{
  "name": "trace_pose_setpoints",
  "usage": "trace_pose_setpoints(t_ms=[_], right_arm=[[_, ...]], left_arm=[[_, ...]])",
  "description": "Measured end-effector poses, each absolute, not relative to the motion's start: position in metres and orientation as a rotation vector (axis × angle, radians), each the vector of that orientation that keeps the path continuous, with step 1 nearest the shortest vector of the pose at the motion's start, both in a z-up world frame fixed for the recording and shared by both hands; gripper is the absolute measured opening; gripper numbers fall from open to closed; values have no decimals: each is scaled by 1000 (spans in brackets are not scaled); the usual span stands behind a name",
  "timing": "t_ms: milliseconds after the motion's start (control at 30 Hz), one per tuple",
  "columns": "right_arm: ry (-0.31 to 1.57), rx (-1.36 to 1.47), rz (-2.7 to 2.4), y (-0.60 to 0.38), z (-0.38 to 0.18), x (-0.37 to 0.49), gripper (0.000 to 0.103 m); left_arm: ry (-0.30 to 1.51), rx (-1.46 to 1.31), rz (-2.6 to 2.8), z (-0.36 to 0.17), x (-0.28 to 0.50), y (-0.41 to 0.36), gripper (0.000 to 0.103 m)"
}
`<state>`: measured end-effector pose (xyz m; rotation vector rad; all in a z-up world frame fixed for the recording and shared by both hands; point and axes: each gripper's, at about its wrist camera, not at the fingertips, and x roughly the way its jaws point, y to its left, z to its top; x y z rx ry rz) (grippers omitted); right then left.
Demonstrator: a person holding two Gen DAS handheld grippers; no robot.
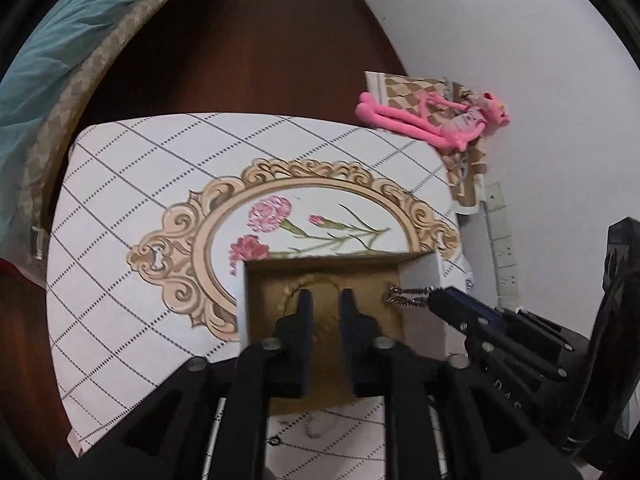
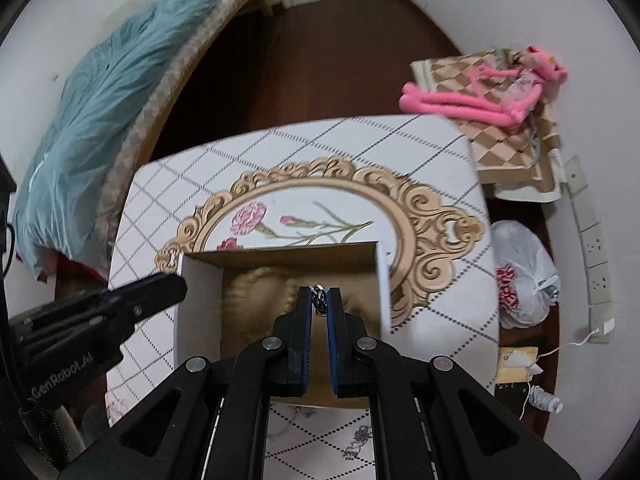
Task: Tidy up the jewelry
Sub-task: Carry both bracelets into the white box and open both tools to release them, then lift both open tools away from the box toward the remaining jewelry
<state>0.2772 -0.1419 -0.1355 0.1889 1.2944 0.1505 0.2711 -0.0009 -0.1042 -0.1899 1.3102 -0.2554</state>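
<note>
An open cardboard box (image 1: 424, 276) (image 2: 200, 280) stands on the patterned table. A gold rope chain (image 1: 294, 285) (image 2: 256, 284) lies inside it. My right gripper (image 2: 319, 300) is shut on a silver chain (image 2: 319, 300) and holds it over the box; from the left wrist view the chain (image 1: 408, 295) dangles from the right gripper's tip (image 1: 440, 298) at the box's right wall. My left gripper (image 1: 325, 300) is slightly open and empty over the box. More silver jewelry (image 2: 356, 444) (image 1: 316, 426) lies on the table in front of the box.
The table (image 1: 140, 168) (image 2: 440, 152) has a white grid cloth with a gold floral frame. A pink plush toy (image 1: 432, 118) (image 2: 480, 96) lies on a checkered cushion at the far right. A white plastic bag (image 2: 524, 272) sits right of the table. A bed (image 2: 100, 120) is at left.
</note>
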Motion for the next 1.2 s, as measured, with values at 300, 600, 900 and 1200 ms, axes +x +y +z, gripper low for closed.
trace_pose_setpoints(t_ms=[300, 600, 900, 1200], right_arm=[[1338, 89, 68, -145, -150, 272, 87], [1311, -12, -36, -145, -173, 247, 100], [1282, 13, -29, -141, -167, 223, 100], [1149, -6, -35, -140, -120, 187, 100]], left_arm=[[1226, -70, -111, -106, 262, 16, 100], [1147, 8, 9, -121, 234, 26, 101], [1120, 4, 33, -119, 212, 29, 102], [1040, -1, 36, -86, 173, 34, 101]])
